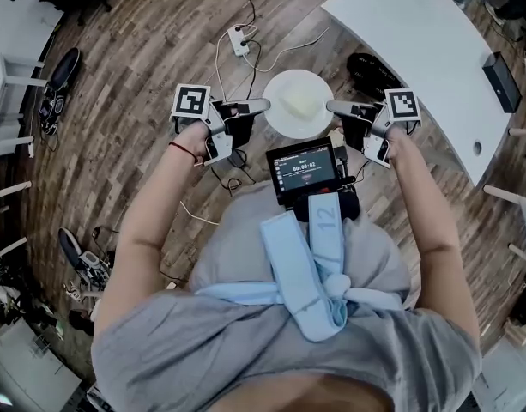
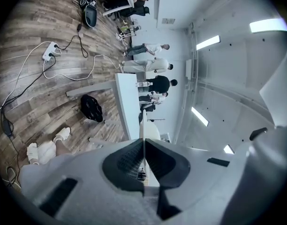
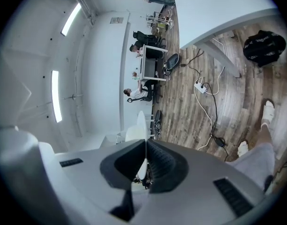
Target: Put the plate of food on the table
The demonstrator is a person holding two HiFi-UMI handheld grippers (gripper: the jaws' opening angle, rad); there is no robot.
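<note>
- Your left claw clamps the plate of food at its 9 o'clock rim.
- Your right claw clamps its 3 o'clock rim.
- It hangs over the floor; table at 2 o'clock.

Plate at upper centre of the head view, food on it, left gripper clamped on its left rim and right gripper on its right rim. Table at upper right, bag between plate and table. Power strip above the plate, screen just below it.
</note>
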